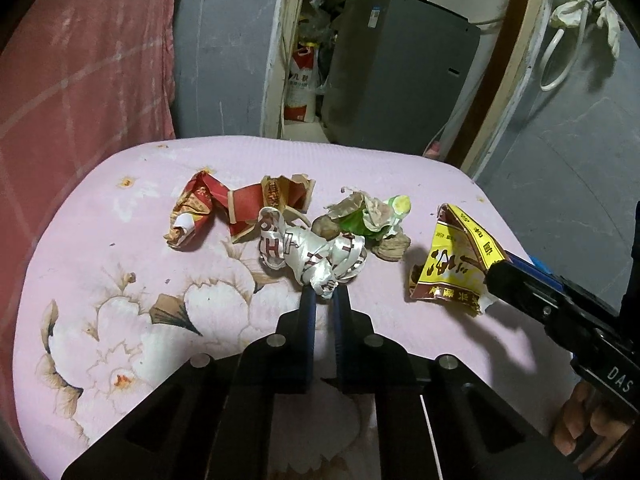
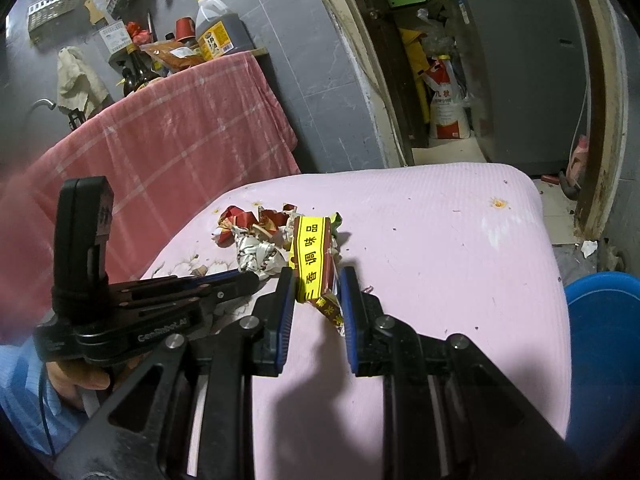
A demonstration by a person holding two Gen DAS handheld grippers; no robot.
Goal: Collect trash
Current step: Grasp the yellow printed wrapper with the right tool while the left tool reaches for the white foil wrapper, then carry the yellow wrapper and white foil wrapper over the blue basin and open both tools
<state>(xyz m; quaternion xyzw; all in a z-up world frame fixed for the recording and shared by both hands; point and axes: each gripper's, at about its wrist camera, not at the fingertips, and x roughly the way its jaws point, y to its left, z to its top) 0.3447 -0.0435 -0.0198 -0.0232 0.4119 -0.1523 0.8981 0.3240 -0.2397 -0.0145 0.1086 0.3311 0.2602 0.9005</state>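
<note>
Two tongs loaded: your left tongs (image 1: 325, 294) clamp ribbon wad (image 1: 316, 254), right tongs (image 2: 318, 292) clamp yellow wrapper (image 2: 310, 258); blue bin (image 2: 604, 344) sits right of right tongs, ready for drop.

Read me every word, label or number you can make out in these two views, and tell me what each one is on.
"DAS": on the right gripper body.
"GenRobot.AI": on the left gripper body, partly glared.
"香调味品": on the yellow seasoning packet.
"H": repeated on the white ribbon.
"九秋": on the white and red sack, likely; smaller lines blurred.
Oil jug label, red wrapper: too blurred.
</note>
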